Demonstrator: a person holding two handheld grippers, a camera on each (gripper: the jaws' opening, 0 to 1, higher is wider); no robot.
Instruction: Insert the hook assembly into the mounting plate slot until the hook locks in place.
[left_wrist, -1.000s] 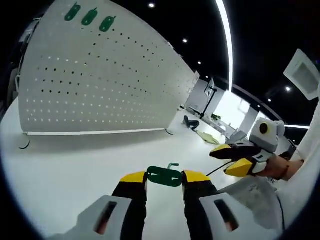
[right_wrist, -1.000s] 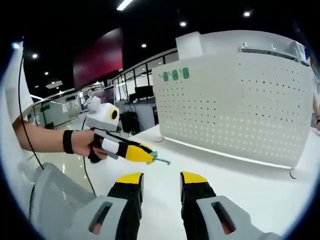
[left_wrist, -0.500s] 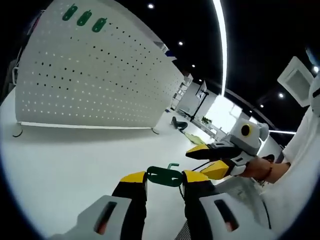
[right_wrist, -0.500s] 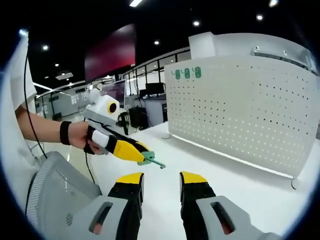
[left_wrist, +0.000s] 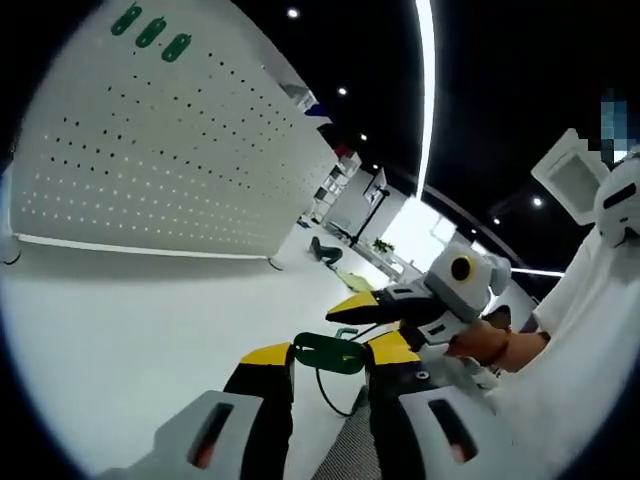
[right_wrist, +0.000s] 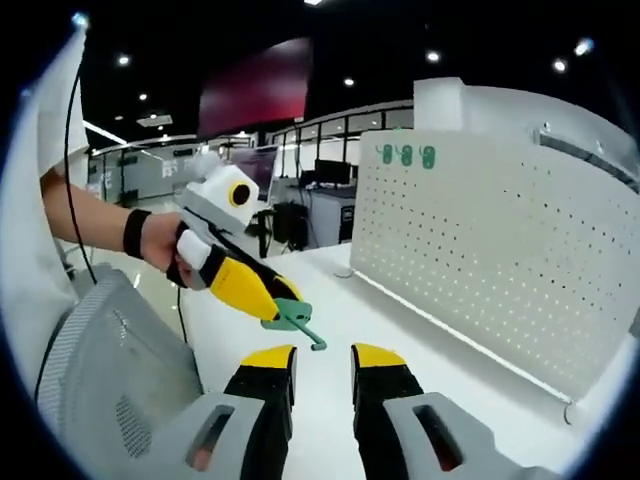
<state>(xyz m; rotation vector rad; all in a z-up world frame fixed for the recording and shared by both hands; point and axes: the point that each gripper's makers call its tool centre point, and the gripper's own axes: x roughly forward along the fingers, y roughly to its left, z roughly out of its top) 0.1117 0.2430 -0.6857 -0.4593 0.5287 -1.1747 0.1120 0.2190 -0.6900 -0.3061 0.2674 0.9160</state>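
**— What do you count out there?**

— One hook (left_wrist: 328, 352), green, clamped flat between my left gripper's (left_wrist: 330, 358) two yellow-tipped jaws, which are closed onto its plate. In the right gripper view I see that same hook (right_wrist: 293, 319) sticking out of the left gripper (right_wrist: 262, 296), its metal prong pointing down toward the desk (right_wrist: 340, 310). One white pegboard (left_wrist: 160, 160) stands on the desk, with three green hooks (left_wrist: 150, 32) already mounted in a row near its top corner; the right gripper view shows those three (right_wrist: 406, 155) too. Two grippers in all. My right gripper (right_wrist: 322, 362) has its jaws apart with nothing between them.

**— Room to move?**

— Plenty. The white desk (left_wrist: 120, 310) between my left gripper and the pegboard's foot is bare, and the held hook is well apart from the board. A cable (left_wrist: 330, 390) loops at the desk's near edge just beside my left jaws. The right gripper (left_wrist: 400, 308) comes in from the right of the left gripper view, near the hook but not touching it. A grey mesh chair back (right_wrist: 110, 370) sits at the left, beside the desk edge.

**— Changed in the last second?**

— The hook stays clamped in the left jaws. The two grippers have drawn closer together; a second ago they were clearly apart. The right jaws were open then too.
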